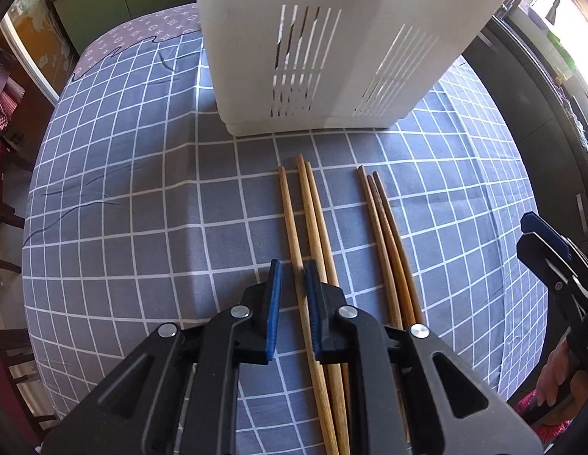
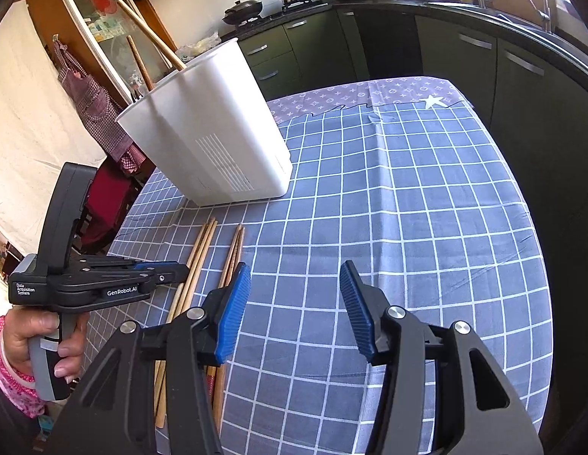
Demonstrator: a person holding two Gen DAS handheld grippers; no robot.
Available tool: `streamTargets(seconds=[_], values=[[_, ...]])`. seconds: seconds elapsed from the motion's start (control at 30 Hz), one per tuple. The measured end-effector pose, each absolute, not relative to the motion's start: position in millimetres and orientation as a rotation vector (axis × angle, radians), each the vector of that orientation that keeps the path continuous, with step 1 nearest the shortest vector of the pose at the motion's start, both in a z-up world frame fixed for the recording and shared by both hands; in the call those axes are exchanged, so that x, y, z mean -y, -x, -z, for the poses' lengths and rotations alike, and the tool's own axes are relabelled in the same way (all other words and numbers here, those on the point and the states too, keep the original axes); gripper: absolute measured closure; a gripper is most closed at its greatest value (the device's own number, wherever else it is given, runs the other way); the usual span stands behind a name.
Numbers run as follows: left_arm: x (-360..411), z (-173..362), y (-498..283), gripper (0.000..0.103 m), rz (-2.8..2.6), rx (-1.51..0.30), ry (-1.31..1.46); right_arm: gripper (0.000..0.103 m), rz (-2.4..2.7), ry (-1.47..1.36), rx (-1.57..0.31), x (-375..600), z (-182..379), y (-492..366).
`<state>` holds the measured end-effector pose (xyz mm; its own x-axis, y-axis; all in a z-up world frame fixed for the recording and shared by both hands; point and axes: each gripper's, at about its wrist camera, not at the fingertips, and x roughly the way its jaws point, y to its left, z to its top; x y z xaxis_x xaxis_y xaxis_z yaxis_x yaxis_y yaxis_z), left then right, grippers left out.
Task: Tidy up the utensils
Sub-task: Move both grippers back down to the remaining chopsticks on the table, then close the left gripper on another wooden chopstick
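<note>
A: From the left wrist camera, how is the left tool (image 1: 293,284) set?

B: Low and level over the checked tablecloth (image 1: 142,189), pointing toward the white slotted utensil holder (image 1: 332,57). Its blue pads (image 1: 274,303) stand a narrow gap apart, straddling the leftmost of three light chopsticks (image 1: 313,220) — I cannot tell whether they pinch it yet.

A: And the other sticks?

B: A second group, three darker chopsticks (image 1: 385,235), lies just to the right, parallel, tips toward the holder but short of it. At the right edge the right tool (image 1: 536,239) shows side-on, with fingers of the person's right hand (image 1: 555,375) on its grip.

A: Now the right wrist camera.

B: The right tool (image 2: 296,303) hovers above bare cloth with its pads (image 2: 233,311) spread wide, nothing between them. On the left, the left hand (image 2: 40,337) is wrapped around the handle of the left tool (image 2: 172,271), held flat, its tip over the light chopsticks (image 2: 197,258). The utensil holder (image 2: 218,132) stands on the surface (image 2: 407,208) beyond — two chopsticks in the holder (image 2: 150,34) lean out of its top.
</note>
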<state>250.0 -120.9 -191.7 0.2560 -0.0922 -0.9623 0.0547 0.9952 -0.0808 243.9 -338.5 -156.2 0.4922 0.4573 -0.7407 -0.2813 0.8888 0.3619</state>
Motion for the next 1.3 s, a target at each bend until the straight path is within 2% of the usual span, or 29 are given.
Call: streamTargets(seconds=[0.07,0.17,0.43,0.73,1.03,1.3], values=[[124.7,192.0,-253.2,0.09,0.098,-1.311,0.024,0.053,-0.451,-0.203,-0.958,338.2,156.9,-243.3],[122.5,192.2,-256.6,0.095,0.097,-1.32,0.029,0.051,-0.45,-0.201,-0.962,338.2,157.5,-242.1],[99.9,187.2,-253.5,0.096,0.094,-1.295,0.093,0.05,-0.486,-0.162,-0.996,320.6,161.5,-245.0],[82.6,136.9,-226.8,0.096,0.108,-1.084,0.107,0.05,-0.515,0.013,-1.026,264.4,175.2,-250.4],[75.7,96.7,-194.8,0.096,0.131,-0.922,0.068,0.05,-0.437,0.081,-1.03,250.4,186.8,-255.5],[71.1,109.5,-198.0,0.096,0.122,-0.993,0.072,0.05,-0.407,0.125,-1.029,242.9,193.3,-257.3]])
